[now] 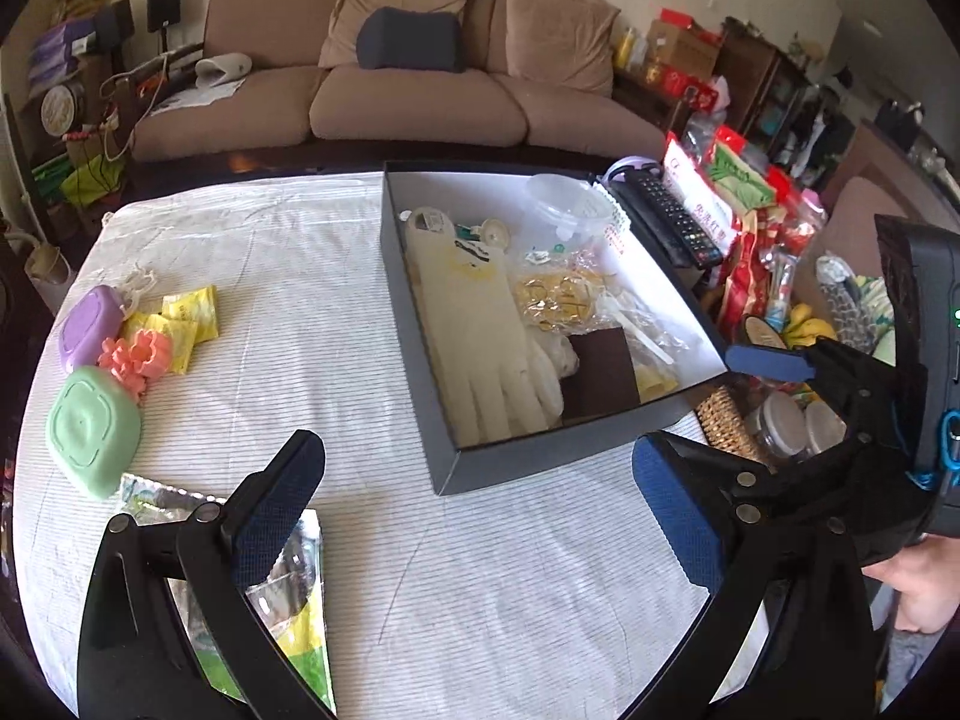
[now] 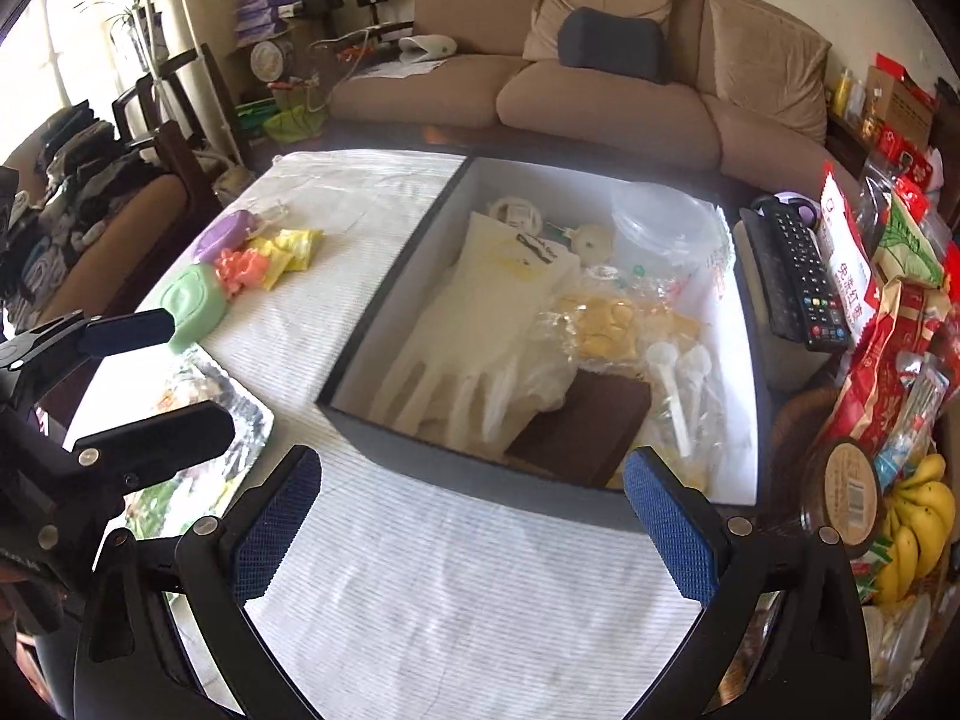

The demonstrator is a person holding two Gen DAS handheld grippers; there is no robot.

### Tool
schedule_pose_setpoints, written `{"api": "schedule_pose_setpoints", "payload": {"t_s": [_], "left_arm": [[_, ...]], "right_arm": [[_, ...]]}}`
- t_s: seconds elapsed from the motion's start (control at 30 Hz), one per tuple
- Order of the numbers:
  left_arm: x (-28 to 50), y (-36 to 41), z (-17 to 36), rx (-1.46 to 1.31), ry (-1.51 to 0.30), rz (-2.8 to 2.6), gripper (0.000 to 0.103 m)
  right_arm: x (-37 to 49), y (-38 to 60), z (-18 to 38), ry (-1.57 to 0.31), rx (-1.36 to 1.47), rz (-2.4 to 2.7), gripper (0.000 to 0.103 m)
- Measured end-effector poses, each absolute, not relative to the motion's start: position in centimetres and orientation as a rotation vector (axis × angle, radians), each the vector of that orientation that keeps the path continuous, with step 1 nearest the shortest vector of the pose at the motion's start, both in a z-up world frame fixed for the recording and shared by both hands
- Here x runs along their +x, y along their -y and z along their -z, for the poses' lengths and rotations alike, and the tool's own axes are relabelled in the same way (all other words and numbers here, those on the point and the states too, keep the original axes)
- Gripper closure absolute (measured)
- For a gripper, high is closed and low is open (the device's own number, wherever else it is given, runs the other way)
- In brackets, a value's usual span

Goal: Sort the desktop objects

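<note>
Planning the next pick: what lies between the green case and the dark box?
Only bare striped cloth lies between the green case and the dark box. The left wrist view shows it best; the right wrist view agrees.

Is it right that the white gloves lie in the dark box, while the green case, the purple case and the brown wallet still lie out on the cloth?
Not quite. The brown wallet lies inside the dark box, beside the white gloves, as the right wrist view shows. The green case and the purple case do lie on the cloth.
</note>
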State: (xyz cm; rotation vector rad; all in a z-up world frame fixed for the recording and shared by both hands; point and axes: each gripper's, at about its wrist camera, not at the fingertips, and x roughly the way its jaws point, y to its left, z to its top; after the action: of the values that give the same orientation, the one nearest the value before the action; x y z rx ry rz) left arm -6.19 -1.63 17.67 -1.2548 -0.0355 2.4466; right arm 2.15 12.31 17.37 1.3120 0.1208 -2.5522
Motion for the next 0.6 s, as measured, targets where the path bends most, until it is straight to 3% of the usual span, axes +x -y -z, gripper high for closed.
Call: {"api": "schedule_pose_setpoints", "payload": {"t_s": [0.3,0.6], "left_arm": [[-4.4,10.6,-16.3,-1.240,0.127,-2.549,0.000],[-6.7,27.8,-9.5,-1.338,0.492,-2.743,0.000]], "right_arm": [[3.6,-6.9,-16.6,-0.052,1.245,2.486,0.000],[-1.1,3.6,-14.4,0.051,1.166,2.343,0.000]]}}
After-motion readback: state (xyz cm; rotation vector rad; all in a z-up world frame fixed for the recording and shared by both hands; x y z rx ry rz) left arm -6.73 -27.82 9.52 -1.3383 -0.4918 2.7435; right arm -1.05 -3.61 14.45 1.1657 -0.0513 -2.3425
